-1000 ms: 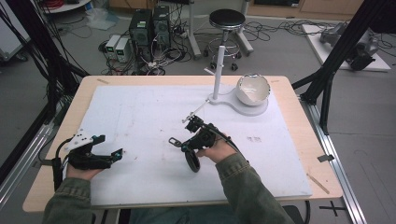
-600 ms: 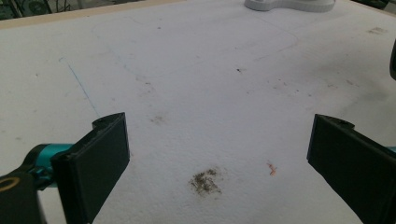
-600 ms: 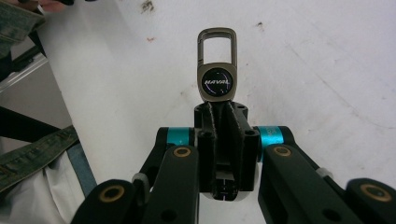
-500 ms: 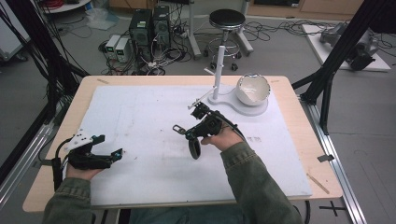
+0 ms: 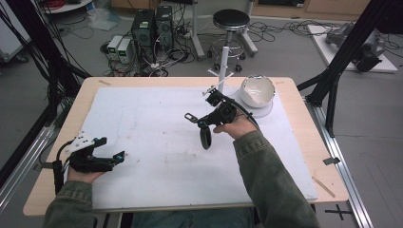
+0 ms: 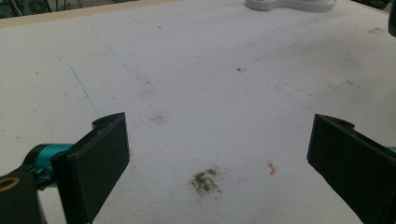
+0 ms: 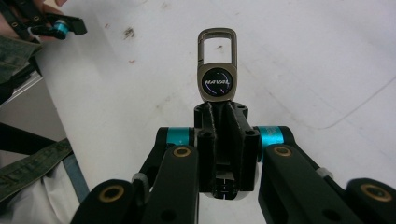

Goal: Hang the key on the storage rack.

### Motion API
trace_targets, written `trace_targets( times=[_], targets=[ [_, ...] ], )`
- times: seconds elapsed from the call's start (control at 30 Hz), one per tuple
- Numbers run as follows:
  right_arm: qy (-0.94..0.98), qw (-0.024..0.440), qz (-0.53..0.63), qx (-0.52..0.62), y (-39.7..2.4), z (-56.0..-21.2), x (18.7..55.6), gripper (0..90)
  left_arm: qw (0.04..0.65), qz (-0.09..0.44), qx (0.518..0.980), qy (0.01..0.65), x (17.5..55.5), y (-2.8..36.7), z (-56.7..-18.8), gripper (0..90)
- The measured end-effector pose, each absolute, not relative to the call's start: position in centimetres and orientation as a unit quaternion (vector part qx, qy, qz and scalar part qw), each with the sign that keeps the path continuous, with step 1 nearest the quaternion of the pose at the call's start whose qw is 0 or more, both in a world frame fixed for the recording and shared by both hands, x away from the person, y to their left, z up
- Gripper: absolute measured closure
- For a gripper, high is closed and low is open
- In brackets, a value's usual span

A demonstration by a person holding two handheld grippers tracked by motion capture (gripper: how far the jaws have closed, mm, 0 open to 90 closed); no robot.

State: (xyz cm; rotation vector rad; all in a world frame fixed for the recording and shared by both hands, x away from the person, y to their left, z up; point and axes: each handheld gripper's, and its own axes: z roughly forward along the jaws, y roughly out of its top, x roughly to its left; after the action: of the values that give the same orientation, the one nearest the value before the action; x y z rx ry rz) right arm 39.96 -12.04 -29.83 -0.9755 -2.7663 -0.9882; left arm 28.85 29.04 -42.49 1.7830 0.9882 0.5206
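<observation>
Pinching a keychain (image 7: 217, 70) by its strap, the right claw (image 5: 205, 124) holds it above the white worktop (image 5: 152, 123) near a stand (image 5: 223, 78) and bowl (image 5: 257, 90), while the left claw (image 5: 111, 159) rests wide open, holding nothing, at the worktop's near left edge.

Matt metal key fob (image 7: 217, 65), glossy black badge (image 7: 216, 82)
</observation>
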Motion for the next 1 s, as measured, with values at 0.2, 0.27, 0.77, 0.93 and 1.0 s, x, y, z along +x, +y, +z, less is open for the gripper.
trace_targets(
  times=[0.2, 0.27, 0.77, 0.93, 1.0],
  targets=[
    [-0.888, 0.022, -0.323, -0.327, -12.9, -29.3, 41.1, 82.8, 0.496, 0.214, 0.736, 0.408, 28.9, 29.1, -42.5, 6.2],
    [-0.887, 0.022, -0.323, -0.329, -13.1, -29.2, 41.4, 82.8, 0.496, 0.214, 0.736, 0.408, 28.9, 29.1, -42.5, 6.2],
    [-0.874, 0.004, -0.328, -0.359, -15.2, -27.9, 44.3, 82.4, 0.495, 0.215, 0.736, 0.409, 28.9, 29.1, -42.5, 6.2],
    [-0.87, -0.013, -0.323, -0.371, -15.7, -27.7, 45.2, 82.5, 0.496, 0.215, 0.734, 0.411, 28.9, 29.1, -42.5, 6.2],
    [-0.867, -0.015, -0.325, -0.378, -16.0, -27.6, 45.6, 82.5, 0.496, 0.215, 0.734, 0.41, 28.9, 29.1, -42.5, 6.2]
  ],
)
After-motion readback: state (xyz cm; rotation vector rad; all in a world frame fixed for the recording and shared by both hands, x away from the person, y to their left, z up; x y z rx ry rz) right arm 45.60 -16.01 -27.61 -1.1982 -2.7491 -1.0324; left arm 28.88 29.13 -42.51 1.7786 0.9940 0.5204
